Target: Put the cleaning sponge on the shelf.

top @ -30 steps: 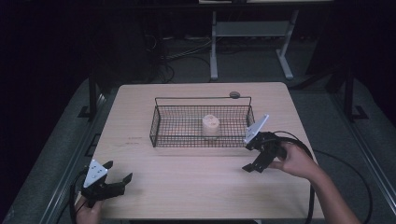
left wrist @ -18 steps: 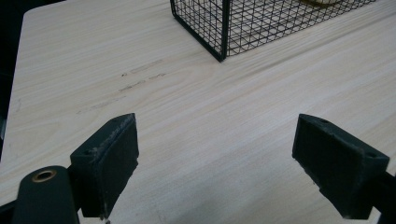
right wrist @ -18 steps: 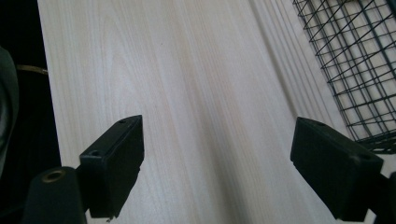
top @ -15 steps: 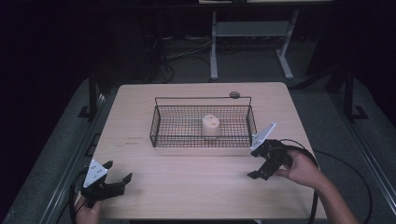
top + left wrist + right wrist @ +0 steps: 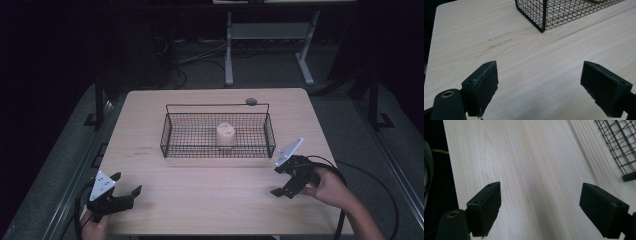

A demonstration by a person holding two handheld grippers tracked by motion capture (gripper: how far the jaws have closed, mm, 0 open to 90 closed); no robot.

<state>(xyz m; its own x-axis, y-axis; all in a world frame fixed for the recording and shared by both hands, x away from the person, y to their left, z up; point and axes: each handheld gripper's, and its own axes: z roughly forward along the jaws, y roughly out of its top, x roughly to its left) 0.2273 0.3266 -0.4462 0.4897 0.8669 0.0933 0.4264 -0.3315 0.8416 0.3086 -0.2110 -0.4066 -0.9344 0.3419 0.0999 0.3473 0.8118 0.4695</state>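
Both of our tongs are wide apart, with nothing between them. We hold the left gripper (image 5: 126,196) low at the near left corner of the wooden table (image 5: 210,200). Its two black pads point across the bare wood toward the wire basket (image 5: 172,137). In the left gripper view we see a corner of that basket far up ahead, and some faint grey marks (image 5: 499,41) on the wood between.

We hold the right gripper (image 5: 278,181) at the near right side of the table, just in front of the basket's right end but not touching it. Its pads hang over bare wood, and in the right gripper view a bit of the basket's mesh shows at the top right.

Inside the basket stands a small pale round thing (image 5: 225,135), a little right of the middle. We can't tell what it is. A small dark round knob (image 5: 251,101) sits on the table just behind the basket.
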